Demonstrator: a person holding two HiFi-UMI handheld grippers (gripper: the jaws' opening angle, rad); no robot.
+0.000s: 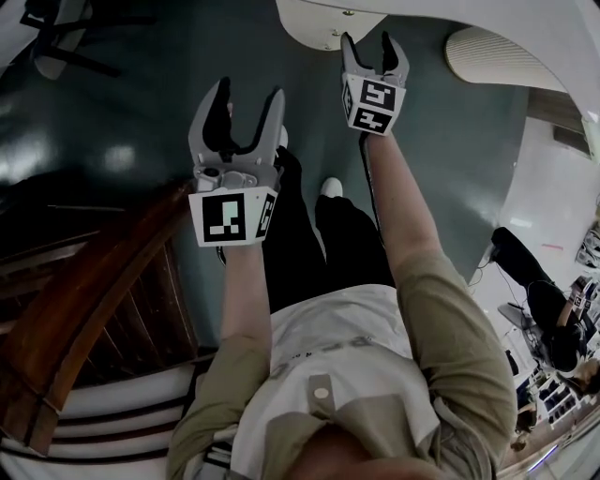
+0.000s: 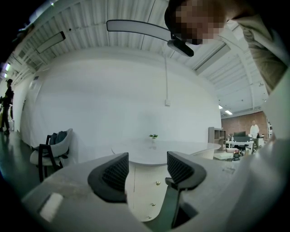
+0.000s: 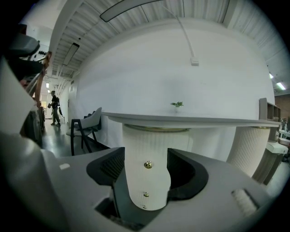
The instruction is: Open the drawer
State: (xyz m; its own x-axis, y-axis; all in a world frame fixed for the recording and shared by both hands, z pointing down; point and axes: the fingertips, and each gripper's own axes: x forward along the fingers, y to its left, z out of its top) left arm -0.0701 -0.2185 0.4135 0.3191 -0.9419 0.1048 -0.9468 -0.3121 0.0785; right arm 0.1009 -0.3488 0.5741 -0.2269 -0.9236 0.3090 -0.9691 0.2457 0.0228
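Observation:
A white rounded drawer cabinet [image 1: 323,23] stands under a round white table [image 3: 190,120], with small brass knobs [image 3: 148,164] in a column down its front. My right gripper [image 1: 368,39] is open and empty, held out towards the cabinet; in the right gripper view the top knob shows in the gap of the right gripper [image 3: 145,168], still at a distance. My left gripper [image 1: 249,91] is open and empty too, held lower and to the left. In the left gripper view, the left gripper [image 2: 147,170] frames the cabinet [image 2: 142,190] and its knobs [image 2: 157,183] further off.
A dark wooden stair rail [image 1: 84,300] runs along the left. A dark chair [image 3: 86,129] stands left of the table. A ribbed white column [image 3: 251,149] rises at the right. Desks with a seated person [image 1: 553,323] are at the far right. My own shoes [image 1: 331,187] are on the dark floor.

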